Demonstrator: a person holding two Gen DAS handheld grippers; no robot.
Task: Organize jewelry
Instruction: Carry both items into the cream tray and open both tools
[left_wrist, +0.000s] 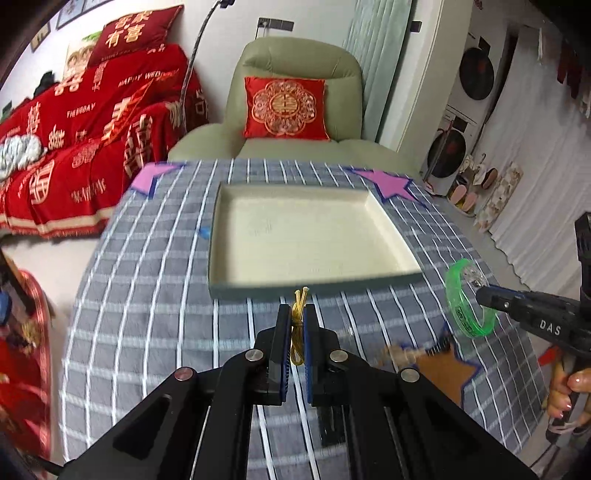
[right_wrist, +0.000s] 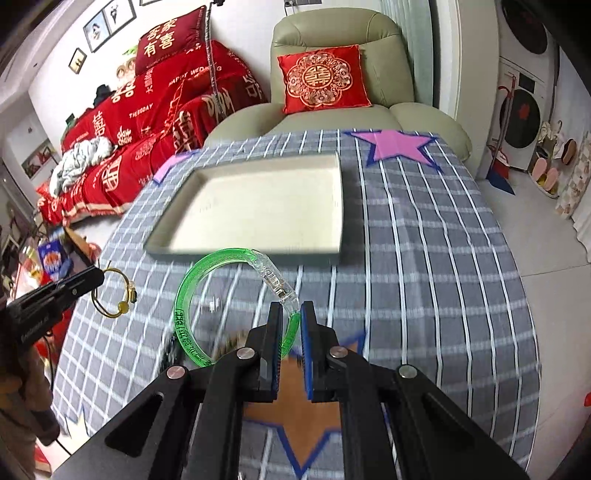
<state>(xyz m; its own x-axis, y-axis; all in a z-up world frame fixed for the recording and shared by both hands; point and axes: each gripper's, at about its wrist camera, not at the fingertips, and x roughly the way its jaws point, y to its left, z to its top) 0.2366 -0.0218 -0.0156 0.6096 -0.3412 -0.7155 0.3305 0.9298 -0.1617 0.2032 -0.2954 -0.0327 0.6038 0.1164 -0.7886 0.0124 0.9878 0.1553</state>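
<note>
- "DAS" is printed in pale letters on the black body of the right gripper (left_wrist: 484, 301), as seen from the left wrist view.
- "HAPPY WED…" and "THURSDAY"-like lettering, only partly legible, are woven in gold on the red sofa throw (right_wrist: 147, 110).
- The characters "有喜" are read on the dark red pillow (right_wrist: 166, 37) above the throw; the line above them is unclear.
- A gold double-happiness sign "囍" is shown at the centre of the red cushion (right_wrist: 323, 79) on the green armchair (right_wrist: 340, 29).
- Dark green characters are carried along the green bangle (right_wrist: 184, 321), too blurred to be read.
</note>
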